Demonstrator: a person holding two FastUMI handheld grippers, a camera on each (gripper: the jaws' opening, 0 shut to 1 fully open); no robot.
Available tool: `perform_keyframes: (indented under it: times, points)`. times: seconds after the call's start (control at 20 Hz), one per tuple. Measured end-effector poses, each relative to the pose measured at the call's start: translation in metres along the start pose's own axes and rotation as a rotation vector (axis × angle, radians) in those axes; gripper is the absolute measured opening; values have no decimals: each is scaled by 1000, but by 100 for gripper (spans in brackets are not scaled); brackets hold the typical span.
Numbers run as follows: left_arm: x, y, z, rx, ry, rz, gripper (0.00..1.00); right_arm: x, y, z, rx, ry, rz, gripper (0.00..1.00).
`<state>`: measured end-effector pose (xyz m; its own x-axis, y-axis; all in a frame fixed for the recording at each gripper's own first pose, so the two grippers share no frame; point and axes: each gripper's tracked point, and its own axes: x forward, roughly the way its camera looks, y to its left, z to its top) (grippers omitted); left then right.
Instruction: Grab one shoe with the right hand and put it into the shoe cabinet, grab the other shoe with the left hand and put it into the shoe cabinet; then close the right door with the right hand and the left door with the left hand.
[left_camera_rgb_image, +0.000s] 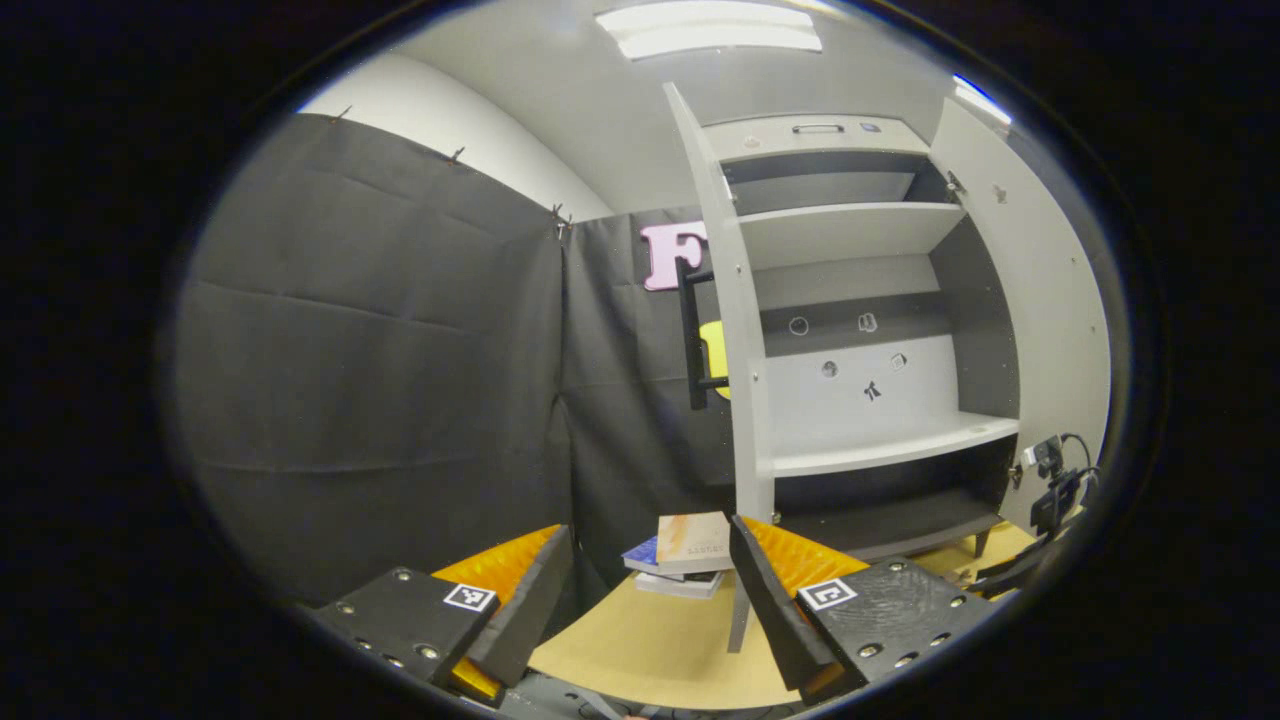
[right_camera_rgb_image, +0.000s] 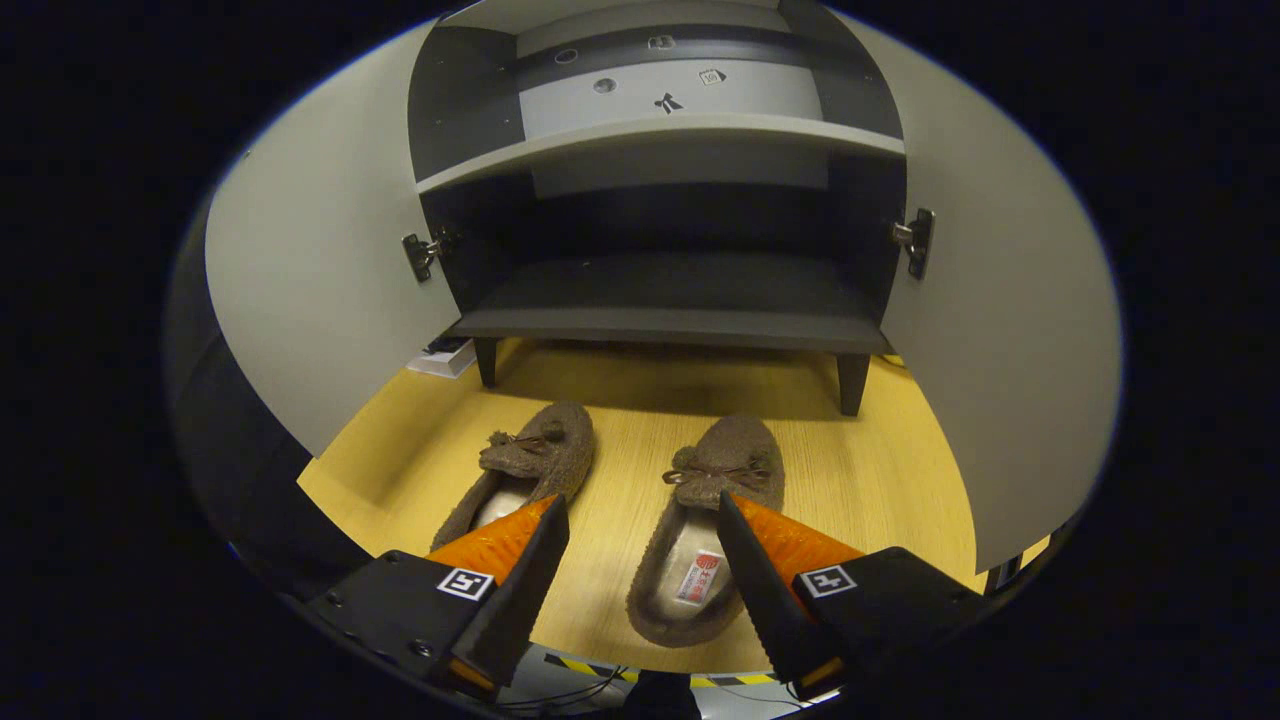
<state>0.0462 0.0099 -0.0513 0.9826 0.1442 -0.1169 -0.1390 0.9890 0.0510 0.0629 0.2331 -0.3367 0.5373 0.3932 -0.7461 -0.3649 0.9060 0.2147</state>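
We judged nothing yet done: the grey shoe cabinet (right_camera_rgb_image: 660, 320) stood with both pale doors wide open, the two fuzzy brown bow-tied slippers (right_camera_rgb_image: 710, 520) lay side by side on the yellow wooden floor (right_camera_rgb_image: 900, 480) before it, and the right gripper (right_camera_rgb_image: 640, 570) and left gripper (left_camera_rgb_image: 650, 590) both gaped, holding nothing.

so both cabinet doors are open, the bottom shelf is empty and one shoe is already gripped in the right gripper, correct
Not quite: the right gripper is open and holds nothing. In the right gripper view both shoes lie on the floor, the left shoe and the right shoe, in front of the cabinet. The rest stands: both doors are open and the bottom shelf is empty.
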Motion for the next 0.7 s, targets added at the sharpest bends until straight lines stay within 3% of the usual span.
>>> perform_keyframes:
  times: [0.2,0.25,0.3,0.4,0.5,0.55,0.6,0.65,0.7]
  points:
    - [-1,-2,-5,1,19,4,94,21,1,-21,10,77,11,88]
    - [-1,-3,-6,1,23,5,93,24,1,-25,13,92,14,80]
    - [-1,-3,-7,-1,27,4,93,29,0,-27,15,104,12,87]
    - [0,-4,-8,1,37,0,94,40,-1,-32,16,120,4,88]
    - [-1,-4,-8,9,46,-3,94,50,-3,-33,16,129,-7,87]
    - [-1,-5,-9,12,49,-6,94,55,-3,-36,13,137,-11,80]
    - [-1,-4,-8,13,50,-7,94,60,-4,-37,9,146,-17,87]
    - [-2,-4,-9,13,49,-8,94,64,-5,-40,9,159,-18,88]
    - [-2,-4,-7,11,45,-7,94,67,-4,-44,13,174,-22,75]
